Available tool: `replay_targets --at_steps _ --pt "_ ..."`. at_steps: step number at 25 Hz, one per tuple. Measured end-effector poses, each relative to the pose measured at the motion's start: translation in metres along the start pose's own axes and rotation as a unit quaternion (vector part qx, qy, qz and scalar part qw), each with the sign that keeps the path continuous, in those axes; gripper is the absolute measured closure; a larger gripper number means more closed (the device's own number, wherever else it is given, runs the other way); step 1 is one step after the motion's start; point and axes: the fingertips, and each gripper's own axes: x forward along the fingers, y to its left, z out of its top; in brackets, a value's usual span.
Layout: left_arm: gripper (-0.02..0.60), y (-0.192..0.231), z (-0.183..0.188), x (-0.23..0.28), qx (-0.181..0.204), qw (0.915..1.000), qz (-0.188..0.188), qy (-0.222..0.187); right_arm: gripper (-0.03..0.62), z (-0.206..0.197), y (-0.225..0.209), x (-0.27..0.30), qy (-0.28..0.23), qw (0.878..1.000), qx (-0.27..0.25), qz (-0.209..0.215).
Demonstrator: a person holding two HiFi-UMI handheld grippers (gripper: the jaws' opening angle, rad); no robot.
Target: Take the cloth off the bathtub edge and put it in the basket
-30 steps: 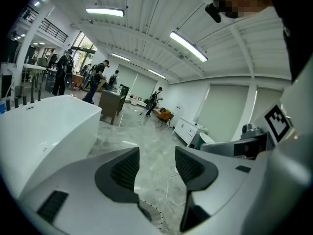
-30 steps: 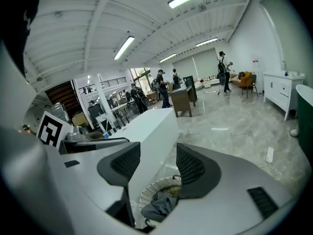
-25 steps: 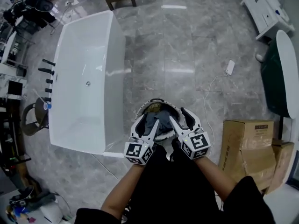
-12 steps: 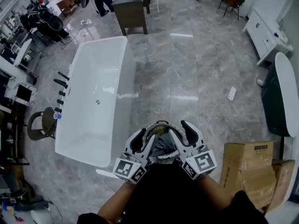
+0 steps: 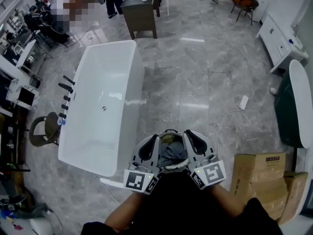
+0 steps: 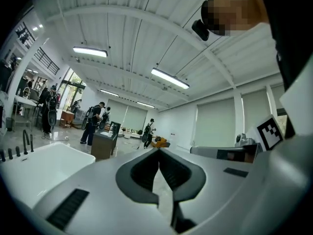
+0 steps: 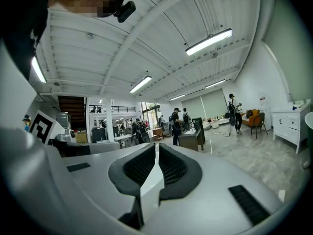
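The grey-blue cloth (image 5: 172, 153) lies inside the round basket (image 5: 168, 131) on the floor, just in front of the person's body. The white bathtub (image 5: 138, 77) stands to the left, with nothing on its rim. My left gripper (image 5: 155, 138) and right gripper (image 5: 188, 133) hover over the basket's two sides. Both point upward, so their own views show the ceiling and the hall. In the left gripper view, my left gripper (image 6: 158, 153) has its jaws together and empty. My right gripper (image 7: 156, 149) is closing, its tips meeting with nothing between them.
Cardboard boxes (image 5: 259, 169) stand at the right, and beyond them is a dark green tub (image 5: 292, 102). A power strip (image 5: 242, 102) with its cable lies on the tiled floor. Black taps (image 5: 64, 97) and a chair (image 5: 43, 129) flank the bathtub's left side. A dark cabinet (image 5: 141, 10) and people are farther off.
Both grippers' jaws have gone from wide open to closed. They drew slightly back toward the body above the basket. The cloth stays in the basket.
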Motion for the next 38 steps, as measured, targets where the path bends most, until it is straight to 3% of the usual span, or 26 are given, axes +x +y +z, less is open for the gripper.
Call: replay_targets --at_steps 6,11,19,38 --pt "0.566 0.008 -0.003 0.006 -0.017 0.9993 0.032 0.003 0.554 0.004 0.000 0.011 0.005 1.000 -0.021 0.021" --pt "0.566 0.002 0.005 0.010 0.001 0.9995 0.032 -0.003 0.557 0.007 0.001 0.014 0.013 0.999 -0.024 0.037" --pt "0.566 0.000 0.000 0.004 0.029 0.9983 0.050 -0.003 0.563 0.003 -0.003 0.007 0.017 0.998 -0.053 0.011" --pt "0.566 -0.019 -0.019 -0.010 0.017 0.9993 0.029 0.018 0.565 -0.011 0.002 -0.023 0.025 0.999 -0.038 -0.012"
